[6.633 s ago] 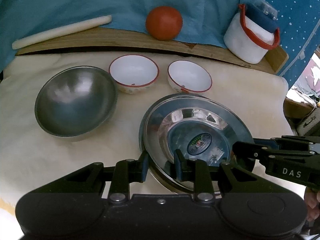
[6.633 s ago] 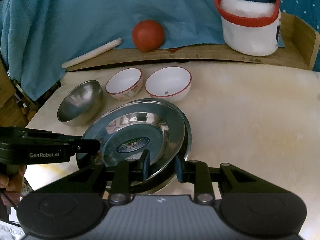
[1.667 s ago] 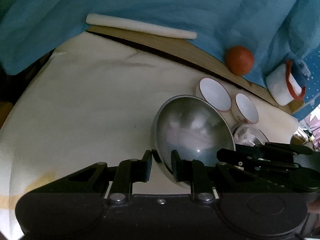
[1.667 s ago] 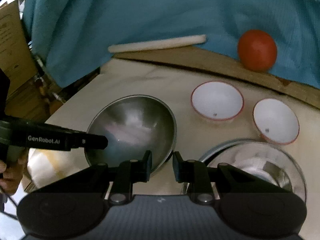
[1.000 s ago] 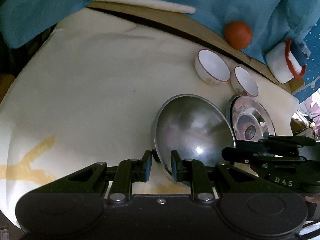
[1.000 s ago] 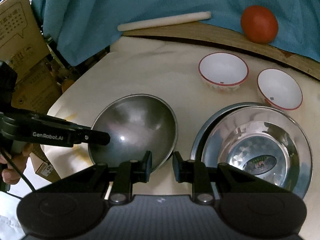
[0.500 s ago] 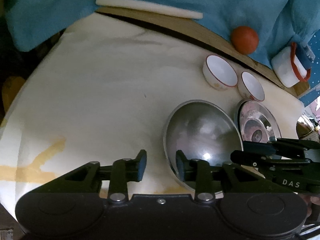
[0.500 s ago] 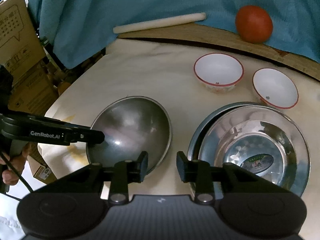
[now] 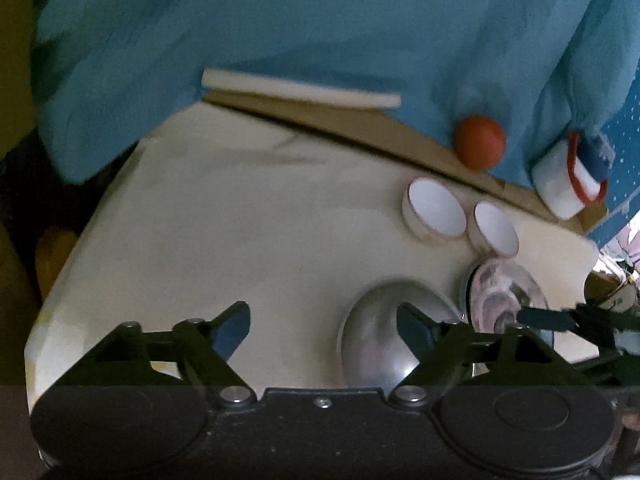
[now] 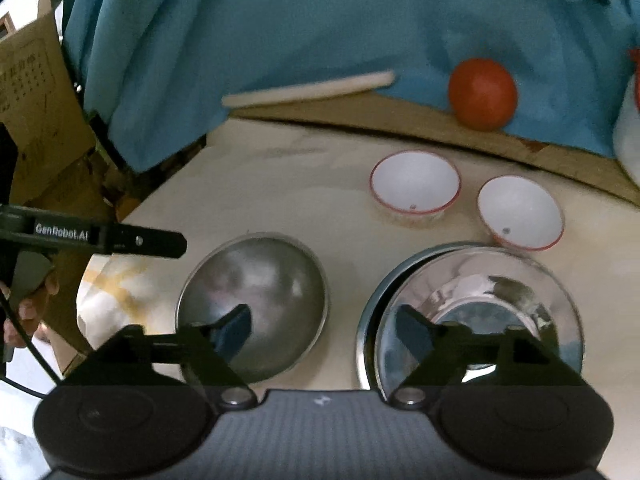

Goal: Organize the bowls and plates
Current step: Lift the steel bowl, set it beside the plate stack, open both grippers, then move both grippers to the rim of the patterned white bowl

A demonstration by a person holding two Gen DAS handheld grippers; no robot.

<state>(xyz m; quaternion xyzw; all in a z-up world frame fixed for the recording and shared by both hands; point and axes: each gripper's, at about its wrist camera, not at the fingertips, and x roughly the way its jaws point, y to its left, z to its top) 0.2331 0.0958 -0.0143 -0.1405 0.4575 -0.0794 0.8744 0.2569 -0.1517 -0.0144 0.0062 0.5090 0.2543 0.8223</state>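
The cream counter (image 10: 280, 184) carries a dull steel bowl (image 10: 256, 300) near left, stacked shiny steel plates (image 10: 472, 312) just right of it, and two red-rimmed white bowls (image 10: 416, 188) (image 10: 520, 212) side by side farther back.

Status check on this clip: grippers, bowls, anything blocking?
Left gripper and right gripper: jaws opening, nothing between them. Steel bowl down beside stacked steel plates. Two white bowls behind, unstacked. Nothing blocking.

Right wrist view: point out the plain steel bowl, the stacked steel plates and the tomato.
Steel bowl (image 10: 256, 296), right wrist view, inner wall.
Stacked steel plates (image 10: 516, 280), right wrist view, top plate's far rim.
Tomato (image 10: 482, 94), right wrist view, its middle.
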